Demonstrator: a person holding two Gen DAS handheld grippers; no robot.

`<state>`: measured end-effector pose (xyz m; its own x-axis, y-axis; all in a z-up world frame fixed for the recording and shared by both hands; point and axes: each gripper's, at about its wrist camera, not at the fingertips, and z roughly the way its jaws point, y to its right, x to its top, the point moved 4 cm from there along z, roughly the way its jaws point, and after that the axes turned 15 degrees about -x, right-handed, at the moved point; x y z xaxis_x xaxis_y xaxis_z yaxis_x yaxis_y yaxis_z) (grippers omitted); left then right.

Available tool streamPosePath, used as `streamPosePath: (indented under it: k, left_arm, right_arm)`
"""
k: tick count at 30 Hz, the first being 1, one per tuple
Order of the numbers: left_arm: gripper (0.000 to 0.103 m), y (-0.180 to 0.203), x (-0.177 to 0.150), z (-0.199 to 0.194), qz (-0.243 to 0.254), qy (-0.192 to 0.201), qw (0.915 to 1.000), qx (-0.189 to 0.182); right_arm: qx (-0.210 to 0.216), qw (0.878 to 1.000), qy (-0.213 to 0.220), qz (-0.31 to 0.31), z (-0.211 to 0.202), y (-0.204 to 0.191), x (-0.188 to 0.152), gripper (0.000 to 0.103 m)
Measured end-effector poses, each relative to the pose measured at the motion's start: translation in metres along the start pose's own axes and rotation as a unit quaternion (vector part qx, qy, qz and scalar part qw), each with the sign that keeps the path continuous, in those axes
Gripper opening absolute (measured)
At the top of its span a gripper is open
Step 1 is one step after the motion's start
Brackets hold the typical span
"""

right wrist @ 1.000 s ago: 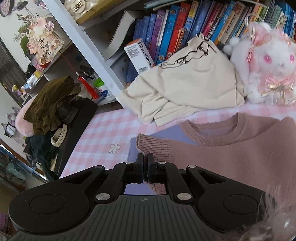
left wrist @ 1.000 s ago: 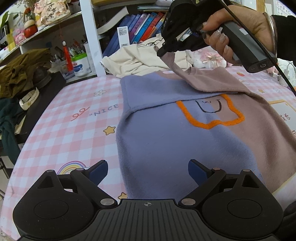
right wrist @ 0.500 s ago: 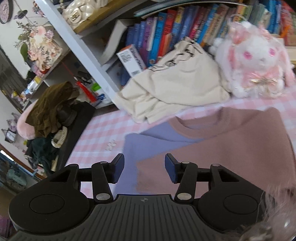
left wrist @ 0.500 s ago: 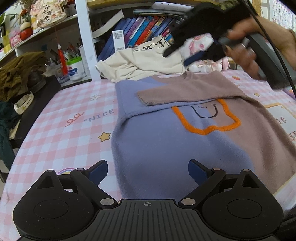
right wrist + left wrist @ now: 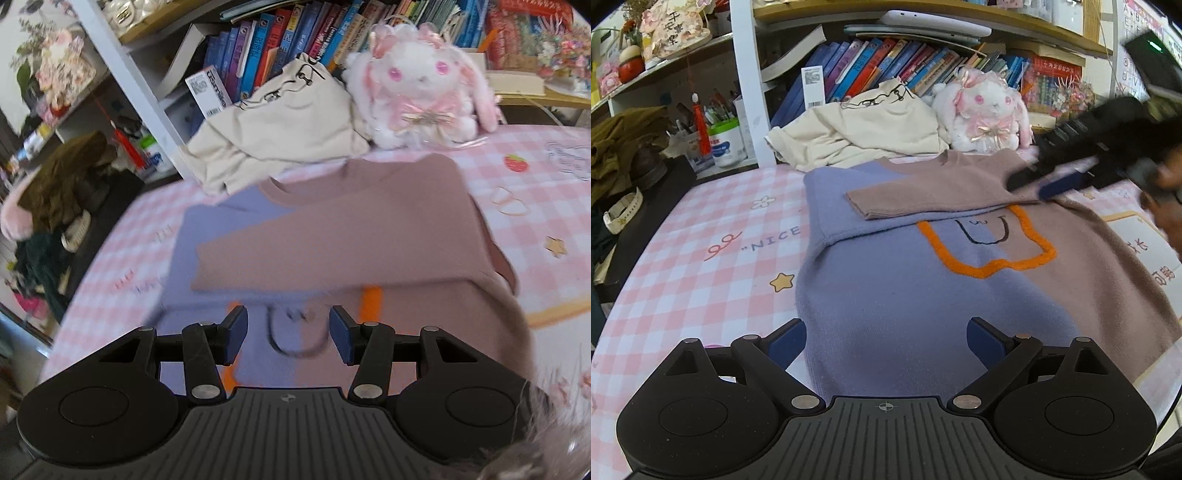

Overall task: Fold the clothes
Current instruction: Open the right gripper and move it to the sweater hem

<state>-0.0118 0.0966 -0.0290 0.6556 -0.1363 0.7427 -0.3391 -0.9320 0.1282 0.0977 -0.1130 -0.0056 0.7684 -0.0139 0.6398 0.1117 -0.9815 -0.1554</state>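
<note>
The blue-and-mauve sweater point(image 5: 923, 280) lies flat on the pink checked tabletop point(image 5: 701, 266), its mauve sleeve point(image 5: 934, 192) folded across the chest. The right gripper point(image 5: 287, 334) hangs above it, fingers apart and empty, having just opened. The left gripper point(image 5: 886, 341) hovers wide open over the hem.

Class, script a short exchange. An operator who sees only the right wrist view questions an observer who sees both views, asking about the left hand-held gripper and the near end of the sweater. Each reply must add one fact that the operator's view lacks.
Operator: Is the left hand-held gripper holding anything?
Observer: No. The left hand-held gripper is open over the blue half of the sweater, with nothing pinched between its pads.
Operator: Has the sweater's near end been folded up yet?
Observer: No. Below the orange outline the sweater lies flat and is not turned up.
</note>
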Motion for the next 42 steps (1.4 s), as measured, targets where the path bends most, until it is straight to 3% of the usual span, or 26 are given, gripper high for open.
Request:
streamPosePath:
  k: [6,14,18,21,32,39,42]
  left_arm:
    - [0.096,-0.002,-0.003,-0.002,-0.023,-0.002,0.9997,-0.004]
    - [0.096,0.002,-0.005,0.000,-0.057,0.001,0.9984,0.000]
    - [0.096,0.012,-0.003,0.002,-0.067,0.002,0.9978,0.003]
    - [0.096,0.022,-0.002,0.001,-0.067,0.001,0.9977,0.010]
    - [0.096,0.063,-0.015,-0.005,-0.071,-0.022,0.9968,0.031]
    - [0.096,0.084,-0.031,-0.015,-0.090,-0.040,0.9951,0.001]
    - [0.096,0.092,-0.036,-0.023,-0.088,-0.032,0.9956,0.006]
  right_arm:
    - [-0.048,0.998,0.008,-0.035,-0.029,0.028,-0.043,0.049]
    - [-0.086,0.996,-0.006,0.003,-0.052,0.060,-0.092,0.060]
    - [-0.106,0.994,-0.006,-0.004,-0.058,0.073,-0.098,0.068]
    - [-0.109,0.994,0.002,-0.003,-0.063,0.083,-0.099,0.072]
    - [-0.099,0.995,-0.004,0.004,-0.079,0.119,-0.119,0.072]
    - [-0.082,0.997,-0.015,-0.001,-0.088,0.128,-0.135,0.073]
    - [-0.071,0.997,-0.021,0.002,-0.090,0.132,-0.142,0.073]
